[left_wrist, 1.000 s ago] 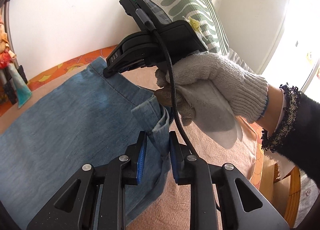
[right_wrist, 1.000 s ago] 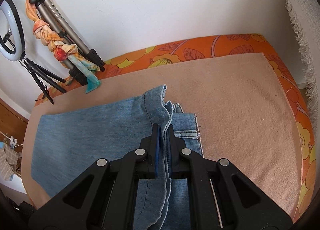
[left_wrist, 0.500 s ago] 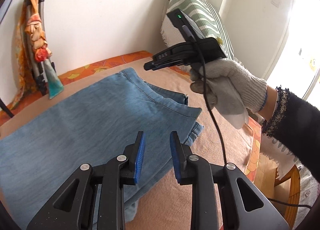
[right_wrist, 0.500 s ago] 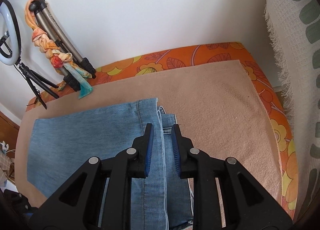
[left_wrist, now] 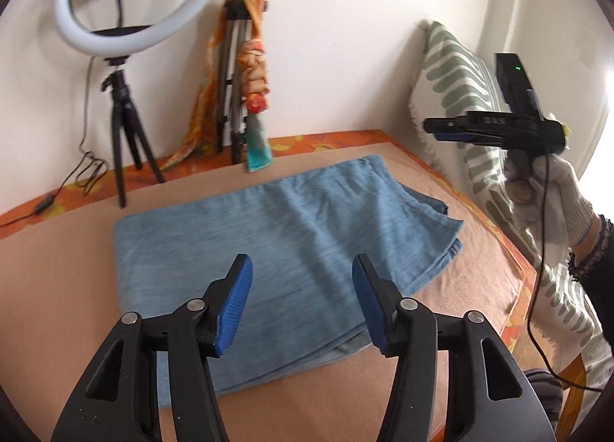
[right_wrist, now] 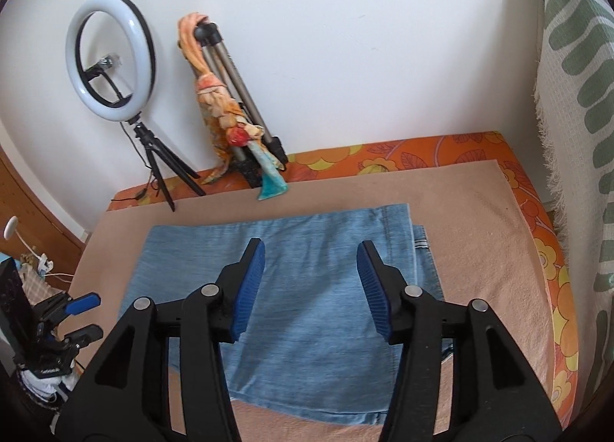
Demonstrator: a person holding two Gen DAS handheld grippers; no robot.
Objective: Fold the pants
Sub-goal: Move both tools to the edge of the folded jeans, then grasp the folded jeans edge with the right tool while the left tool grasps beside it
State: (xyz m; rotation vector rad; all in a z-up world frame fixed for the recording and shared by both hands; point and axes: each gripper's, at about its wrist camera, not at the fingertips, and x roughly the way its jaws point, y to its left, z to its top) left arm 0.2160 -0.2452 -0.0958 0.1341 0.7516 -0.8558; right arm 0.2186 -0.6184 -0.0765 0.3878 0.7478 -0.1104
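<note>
Pants (left_wrist: pixel 284 246) lie folded in a flat blue rectangle on the tan blanket (left_wrist: pixel 57 269), in front of the ring light (left_wrist: pixel 138 0) and tripod (left_wrist: pixel 234 69) at the wall. Left gripper (left_wrist: pixel 302 296) hangs above the pants, jaws wide, holding nothing. Right gripper (right_wrist: pixel 311 284) likewise wide and empty, above the pants. Looks like a fold is laid and released. If another fold is wanted, next move calls for pinching the stacked hem edge on the pillow (left_wrist: pixel 460 96) side and carrying it across.
</note>
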